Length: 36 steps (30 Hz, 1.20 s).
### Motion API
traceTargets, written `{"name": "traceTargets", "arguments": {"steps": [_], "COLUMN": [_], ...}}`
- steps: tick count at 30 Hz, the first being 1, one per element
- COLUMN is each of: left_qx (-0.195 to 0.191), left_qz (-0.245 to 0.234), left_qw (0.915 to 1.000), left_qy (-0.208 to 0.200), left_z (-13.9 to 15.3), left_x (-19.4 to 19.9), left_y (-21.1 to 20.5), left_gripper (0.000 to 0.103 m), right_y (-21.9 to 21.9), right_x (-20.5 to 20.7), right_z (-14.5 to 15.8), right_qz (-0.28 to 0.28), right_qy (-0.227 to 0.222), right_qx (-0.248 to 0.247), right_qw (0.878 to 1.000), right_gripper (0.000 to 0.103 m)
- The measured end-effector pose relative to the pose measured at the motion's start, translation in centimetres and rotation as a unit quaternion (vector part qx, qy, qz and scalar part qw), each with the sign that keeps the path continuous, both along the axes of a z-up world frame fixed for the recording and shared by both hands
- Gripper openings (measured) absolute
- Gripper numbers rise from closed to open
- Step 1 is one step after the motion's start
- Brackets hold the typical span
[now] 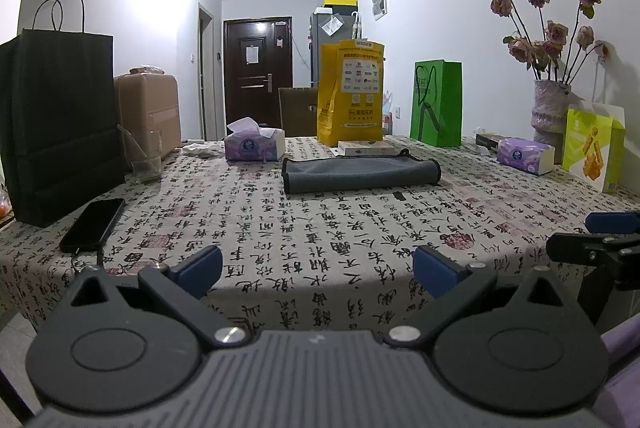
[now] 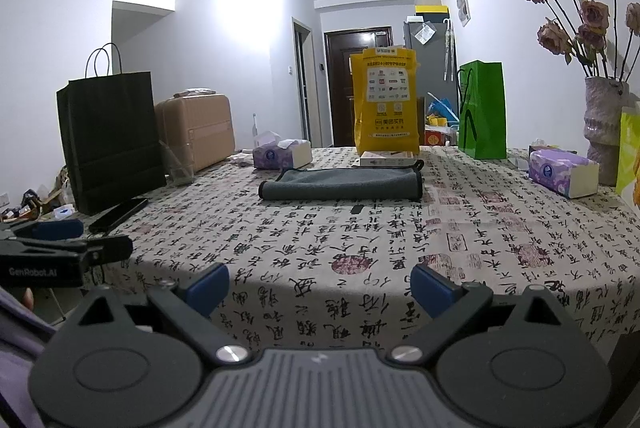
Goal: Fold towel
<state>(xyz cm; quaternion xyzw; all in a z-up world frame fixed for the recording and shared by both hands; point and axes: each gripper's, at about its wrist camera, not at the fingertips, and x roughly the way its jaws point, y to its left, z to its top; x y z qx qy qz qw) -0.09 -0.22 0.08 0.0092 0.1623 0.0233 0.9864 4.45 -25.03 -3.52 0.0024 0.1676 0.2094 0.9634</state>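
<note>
Currently the towel [image 1: 360, 174] lies mid-table, already doubled, fold rounded at its right end. Looks soft, light, limp, so pinch corners, not the middle. Left gripper [image 1: 316, 274] and right gripper [image 2: 320, 286] hover at the near edge, jaws spread, empty.

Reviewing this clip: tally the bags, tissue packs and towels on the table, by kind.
Paper bags: 4 (black, yellow, green, white-and-lime)
Tissue packs: 2 (left, right)
Towels: 1, grey
Total: 7
</note>
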Motion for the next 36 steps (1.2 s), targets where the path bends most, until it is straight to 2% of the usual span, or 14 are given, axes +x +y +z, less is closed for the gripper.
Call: {"name": "traceTargets", "arguments": {"steps": [36], "left_qx": [0.000], "left_qz": [-0.002], "left_qw": [1.0000], "left_qy": [0.003], "left_z": [-0.30], "left_x": [0.03], "left_y": [-0.08], "left_gripper": [0.103], "right_y": [0.15], "right_x": [-0.07], "right_z": [-0.21], "right_qz": [-0.001], "right_qy": [0.004], "right_qx": [0.003], "right_qw": [1.000], "right_gripper": [0.097]}}
